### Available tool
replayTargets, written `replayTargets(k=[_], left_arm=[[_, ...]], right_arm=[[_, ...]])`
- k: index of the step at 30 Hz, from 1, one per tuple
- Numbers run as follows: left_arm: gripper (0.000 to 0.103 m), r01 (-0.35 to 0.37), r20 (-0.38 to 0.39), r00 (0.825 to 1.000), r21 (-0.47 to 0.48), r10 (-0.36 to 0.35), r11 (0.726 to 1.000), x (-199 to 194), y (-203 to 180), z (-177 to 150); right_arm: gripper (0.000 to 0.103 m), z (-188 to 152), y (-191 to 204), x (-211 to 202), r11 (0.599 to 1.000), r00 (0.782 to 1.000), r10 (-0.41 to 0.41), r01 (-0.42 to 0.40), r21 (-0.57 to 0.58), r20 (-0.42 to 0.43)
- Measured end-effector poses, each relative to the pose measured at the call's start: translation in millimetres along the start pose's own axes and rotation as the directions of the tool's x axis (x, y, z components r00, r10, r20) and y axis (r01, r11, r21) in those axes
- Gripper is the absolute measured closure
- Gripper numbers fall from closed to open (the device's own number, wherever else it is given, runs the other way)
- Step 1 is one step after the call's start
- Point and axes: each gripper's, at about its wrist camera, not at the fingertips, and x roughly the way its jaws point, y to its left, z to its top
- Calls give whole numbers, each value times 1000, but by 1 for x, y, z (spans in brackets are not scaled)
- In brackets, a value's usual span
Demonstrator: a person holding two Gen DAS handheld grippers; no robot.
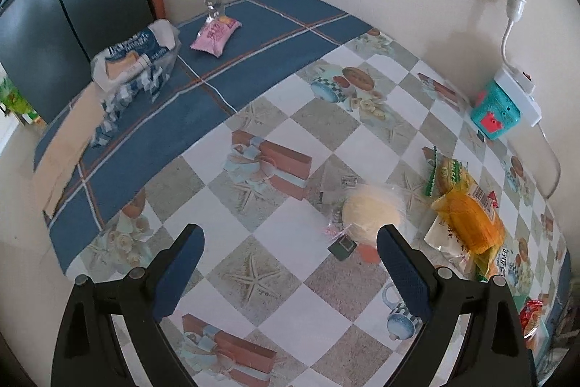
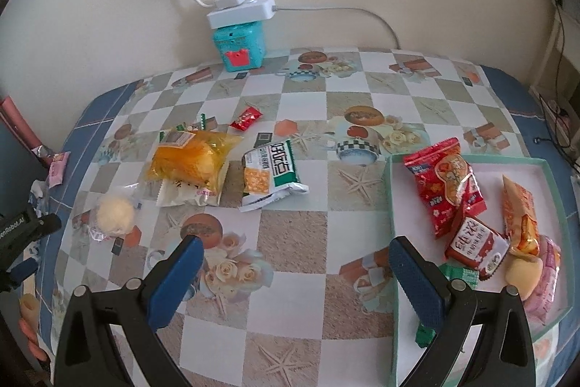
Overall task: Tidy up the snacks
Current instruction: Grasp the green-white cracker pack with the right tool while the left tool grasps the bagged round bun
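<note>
My left gripper [image 1: 290, 263] is open and empty above the checked tablecloth; a round pale pastry in clear wrap [image 1: 373, 214] lies just beyond its right finger. An orange snack bag [image 1: 471, 216] lies to the right of it. My right gripper [image 2: 295, 269] is open and empty, with its right finger over the left rim of the green-edged tray [image 2: 393, 205]. The tray holds a red bag [image 2: 447, 185], a red-and-white packet [image 2: 476, 243], an orange packet [image 2: 520, 216] and a pink one. On the table lie the pastry [image 2: 112, 216], the orange bag [image 2: 190, 160], a green-white cracker pack [image 2: 272, 175] and a small red candy [image 2: 246, 118].
A teal box [image 2: 239, 48] with a white power strip on top stands at the wall, its cable trailing right. At the far left end, on the blue cloth, are a blue-white bag [image 1: 134, 60], a pink packet [image 1: 215, 35] and a clear bottle [image 1: 214, 2].
</note>
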Motion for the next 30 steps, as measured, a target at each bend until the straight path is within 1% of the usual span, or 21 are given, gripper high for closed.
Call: replayTargets(k=[5,9,13,16,19,22,30], left_arm=[[7,53,-27,998,-15,-54,998,12,0,6],[7,26,-37,999,5,-25,1000,23,-8,7],[7,73,-69,995,17,-72,997,38,-16,9],[7,68,-75,995,20,-66,998,48,-22,11],[7,81,-78,994,25,-79,996,55,-29,12],[7,89,-75,994,43,-86,995,61,-36,13],[7,104,-83,992,78,-97,992,75,-51,13]], right_arm=[[0,1,4,8,1000,1000,4,-5,-18,-4],[0,3,3,19,1000,1000,-13,13,-18,-12],[0,7,5,32,999,999,-33,33,-27,-19],[0,11,6,42,999,999,-39,38,-32,-19],[0,18,8,52,999,999,-39,38,-35,-16],[0,25,12,63,996,998,-63,62,-62,-15],[2,37,22,91,988,993,-100,93,-122,-55]])
